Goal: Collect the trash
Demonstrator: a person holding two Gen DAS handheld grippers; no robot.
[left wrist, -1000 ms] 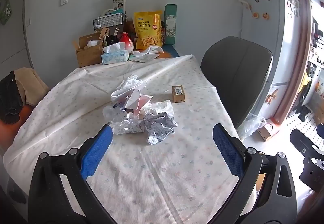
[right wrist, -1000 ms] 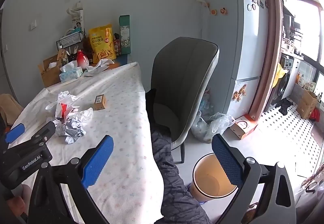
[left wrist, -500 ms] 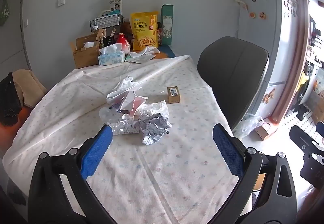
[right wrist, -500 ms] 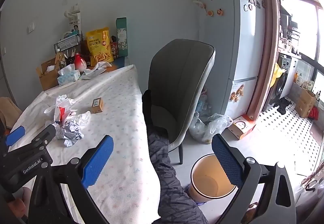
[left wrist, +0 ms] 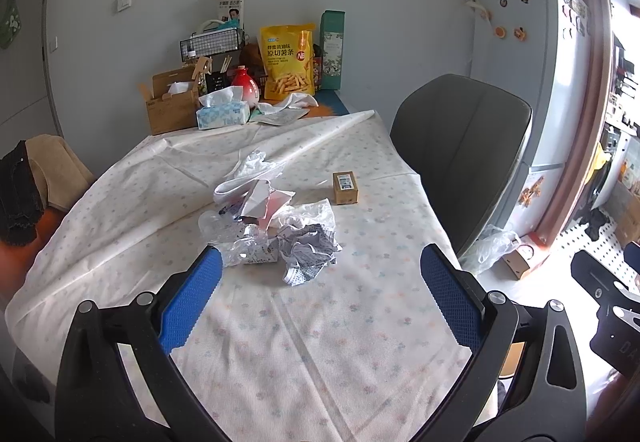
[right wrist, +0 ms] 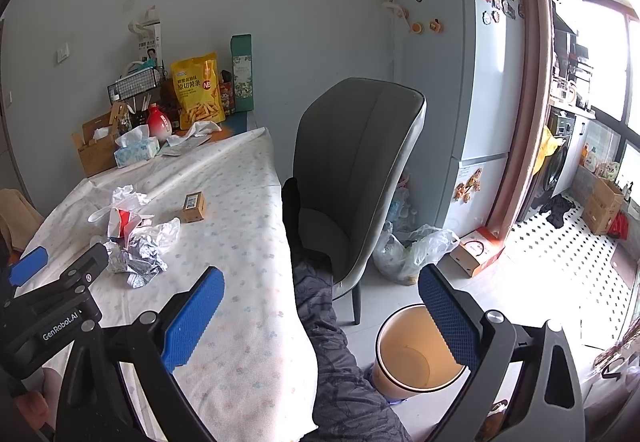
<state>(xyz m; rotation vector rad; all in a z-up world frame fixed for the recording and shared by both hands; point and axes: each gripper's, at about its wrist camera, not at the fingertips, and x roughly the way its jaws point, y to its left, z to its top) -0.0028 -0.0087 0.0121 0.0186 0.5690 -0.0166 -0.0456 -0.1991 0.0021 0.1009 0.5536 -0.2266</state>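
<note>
Both views have pulled back slightly from the trash pile (left wrist: 276, 230) mid-bench, so with left hand-held gripper (left wrist: 320, 298) and right hand-held gripper (right wrist: 320, 310) spread empty, approach seems underway; next, reach and pinch a wrapper for the bin (right wrist: 420, 354).

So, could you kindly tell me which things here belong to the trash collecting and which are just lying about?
Part of the job:
- pile of crumpled wrappers mid-table
- small cardboard box beside the pile, possibly trash
- bin on the floor, looks empty
- left gripper and right gripper, both open

Just lying about:
- tissue box
- yellow snack bag
- red vase
- grey chair
- fridge
</note>
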